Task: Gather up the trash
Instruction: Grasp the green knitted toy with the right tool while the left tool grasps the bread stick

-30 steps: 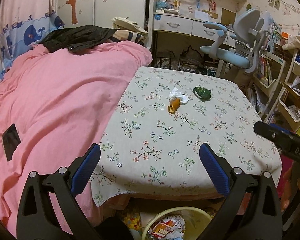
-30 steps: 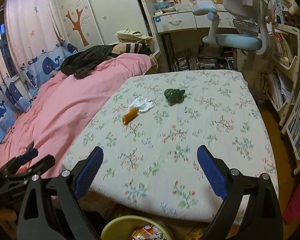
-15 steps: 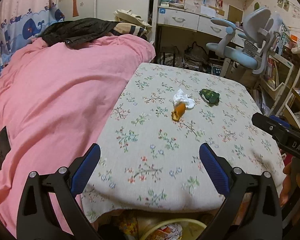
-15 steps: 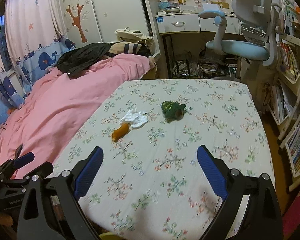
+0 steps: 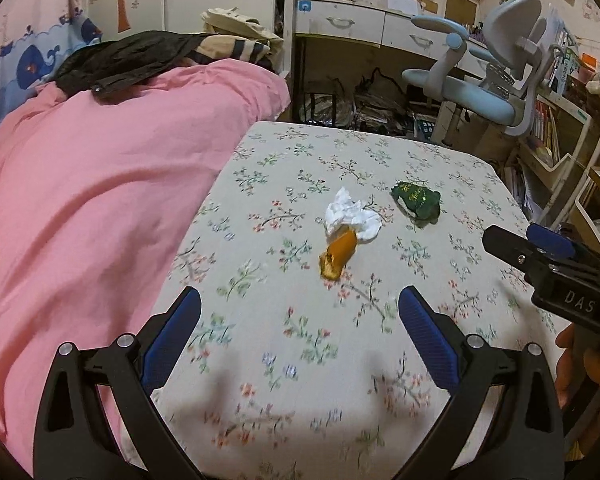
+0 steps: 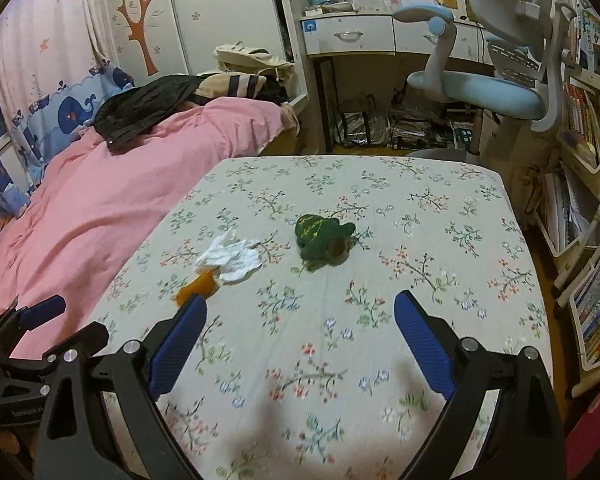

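Note:
Three pieces of trash lie mid-table on the floral cloth: a crumpled white tissue (image 5: 352, 216) (image 6: 230, 258), an orange peel scrap (image 5: 337, 255) (image 6: 198, 286) touching it, and a crumpled dark green wrapper (image 5: 416, 199) (image 6: 322, 236) to their right. My left gripper (image 5: 299, 312) is open above the table's near part, short of the orange scrap. Open too is my right gripper (image 6: 300, 322), nearer than the green wrapper; its left finger covers part of the orange scrap. Each gripper shows at the edge of the other's view.
A pink duvet (image 5: 100, 184) with a black jacket (image 5: 128, 60) lies left of the table (image 5: 440, 160). Behind stand a desk with drawers (image 6: 348, 36) and a blue-grey chair (image 6: 496, 88). Shelves of books (image 6: 588, 128) line the right side.
Both grippers have moved forward over the table toward the trash, which now looks larger. The yellow bin with wrappers below the table's near edge has dropped out of view.

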